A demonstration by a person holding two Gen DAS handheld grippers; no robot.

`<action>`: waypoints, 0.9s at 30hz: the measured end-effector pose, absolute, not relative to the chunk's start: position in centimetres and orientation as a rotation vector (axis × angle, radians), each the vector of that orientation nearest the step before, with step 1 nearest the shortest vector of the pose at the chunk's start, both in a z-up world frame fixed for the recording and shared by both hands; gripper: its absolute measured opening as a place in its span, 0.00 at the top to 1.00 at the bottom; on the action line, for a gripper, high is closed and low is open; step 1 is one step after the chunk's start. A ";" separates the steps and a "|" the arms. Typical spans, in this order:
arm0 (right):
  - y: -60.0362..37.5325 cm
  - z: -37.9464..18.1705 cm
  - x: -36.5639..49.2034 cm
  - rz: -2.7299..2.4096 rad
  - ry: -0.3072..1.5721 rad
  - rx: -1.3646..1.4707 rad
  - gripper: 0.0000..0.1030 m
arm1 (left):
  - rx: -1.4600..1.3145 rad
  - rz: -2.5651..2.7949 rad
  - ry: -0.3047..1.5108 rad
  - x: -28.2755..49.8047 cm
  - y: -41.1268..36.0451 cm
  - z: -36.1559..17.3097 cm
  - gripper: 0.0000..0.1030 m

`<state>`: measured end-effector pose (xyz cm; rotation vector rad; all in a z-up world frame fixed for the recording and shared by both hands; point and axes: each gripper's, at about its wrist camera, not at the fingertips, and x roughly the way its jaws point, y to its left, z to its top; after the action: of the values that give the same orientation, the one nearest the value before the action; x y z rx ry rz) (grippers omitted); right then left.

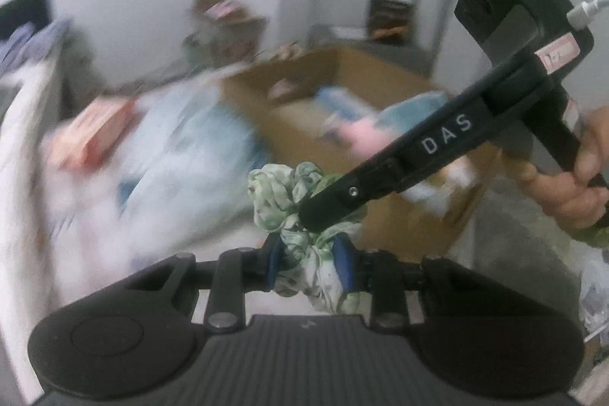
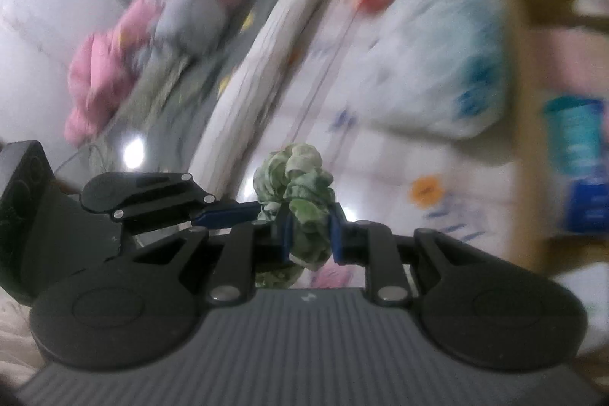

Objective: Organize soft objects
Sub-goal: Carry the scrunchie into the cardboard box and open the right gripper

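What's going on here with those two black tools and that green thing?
A person is holding hand-held tongs in each hand, and both are clamped on the same crumpled green-and-white scrunchie. The left tongs pinch its lower part, while the right tongs grip it from the other side. It is held in the air, with an open cardboard box holding soft items just behind. The background is motion-blurred.

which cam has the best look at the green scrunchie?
Right wrist view: the green scrunchie sits sharp between the right gripper pads, with the left gripper biting its side. In the left wrist view the right gripper's fingers cross in front and hide its middle, leaving ruffles above and below.
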<state>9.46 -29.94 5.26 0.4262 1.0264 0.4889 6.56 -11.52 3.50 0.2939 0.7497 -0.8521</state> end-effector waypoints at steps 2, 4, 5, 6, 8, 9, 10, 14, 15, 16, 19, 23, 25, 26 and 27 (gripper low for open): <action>-33.7 6.5 8.5 0.431 0.986 0.457 0.82 | 0.325 -0.911 0.719 6.9 -14.7 4.4 0.70; -37.1 7.1 7.6 0.372 0.958 0.486 0.82 | 0.347 -0.966 0.717 7.4 -17.8 4.6 0.70; -38.8 7.1 7.2 0.340 0.949 0.499 0.82 | 0.353 -0.995 0.729 7.9 -19.5 4.6 0.70; -40.4 7.1 6.8 0.310 0.943 0.513 0.82 | 0.357 -1.019 0.747 8.3 -20.9 4.4 0.70; -42.9 6.3 6.2 0.257 0.940 0.535 0.82 | 0.368 -1.056 0.789 9.1 -23.9 3.8 0.69; -44.2 5.8 6.0 0.232 0.942 0.550 0.82 | 0.383 -1.071 0.802 9.2 -25.3 3.4 0.69; -45.1 5.2 5.9 0.211 0.945 0.562 0.82 | 0.397 -1.079 0.811 9.3 -26.3 2.9 0.68; -47.8 2.1 5.7 0.141 0.959 0.608 0.82 | 0.434 -1.085 0.870 10.5 -29.8 0.4 0.64; -48.2 1.4 5.8 0.130 0.965 0.612 0.81 | 0.437 -1.082 0.892 10.7 -30.4 -0.4 0.61; -48.6 0.6 6.0 0.117 0.972 0.613 0.79 | 0.437 -1.073 0.913 11.2 -30.9 -1.1 0.54; -49.4 -1.5 6.7 0.084 0.998 0.626 0.77 | 0.425 -1.026 0.958 12.3 -31.2 -2.2 0.36; -49.9 -2.5 6.7 0.060 1.002 0.643 0.70 | 0.372 -0.997 0.991 12.9 -30.6 -2.2 0.28; -50.0 -2.5 6.4 0.050 0.990 0.642 0.69 | 0.350 -0.985 0.975 12.7 -29.8 -1.3 0.24; -50.0 -2.3 6.1 0.047 0.983 0.644 0.68 | 0.343 -0.978 0.961 12.6 -29.4 -0.9 0.23; -50.0 -2.1 5.9 0.045 0.974 0.648 0.68 | 0.337 -0.972 0.948 12.6 -29.2 -0.5 0.21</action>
<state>5.90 -50.03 -2.09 0.6484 0.9735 0.0453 12.60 -29.20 -0.54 0.3369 0.9481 -0.9724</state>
